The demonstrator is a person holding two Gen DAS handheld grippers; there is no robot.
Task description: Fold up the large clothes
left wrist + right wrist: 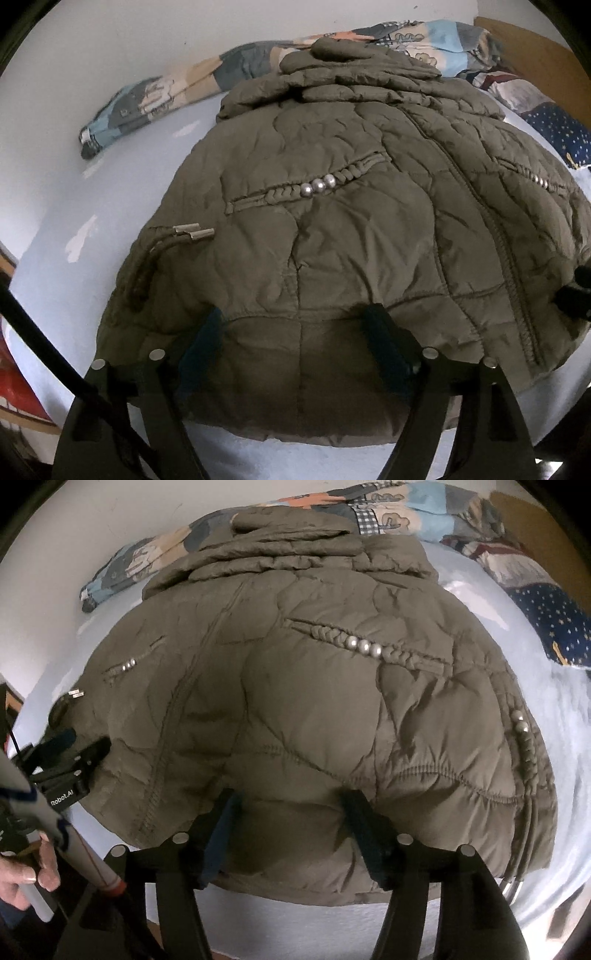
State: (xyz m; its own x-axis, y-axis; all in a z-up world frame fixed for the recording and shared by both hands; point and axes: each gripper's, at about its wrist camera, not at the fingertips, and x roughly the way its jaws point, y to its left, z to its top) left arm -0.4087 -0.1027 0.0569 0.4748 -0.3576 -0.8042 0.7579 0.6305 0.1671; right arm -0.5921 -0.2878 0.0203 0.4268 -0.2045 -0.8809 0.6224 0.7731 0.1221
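Jacket (pixel 332 240) lies on a pale blue bed (pixel 92 229) by a white wall (pixel 129 44), both grippers' fingers apart.

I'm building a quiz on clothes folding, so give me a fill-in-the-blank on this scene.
1. The olive-green quilted puffer jacket lies on a pale ____ bedsheet.
2. Each braided pocket trim carries three ____ beads.
3. The left gripper and right gripper both have their jaws ____ over the jacket's hem.
4. A folded patchwork ____ lies beyond the jacket, against the wall.

Missing words: blue; silver; open; quilt
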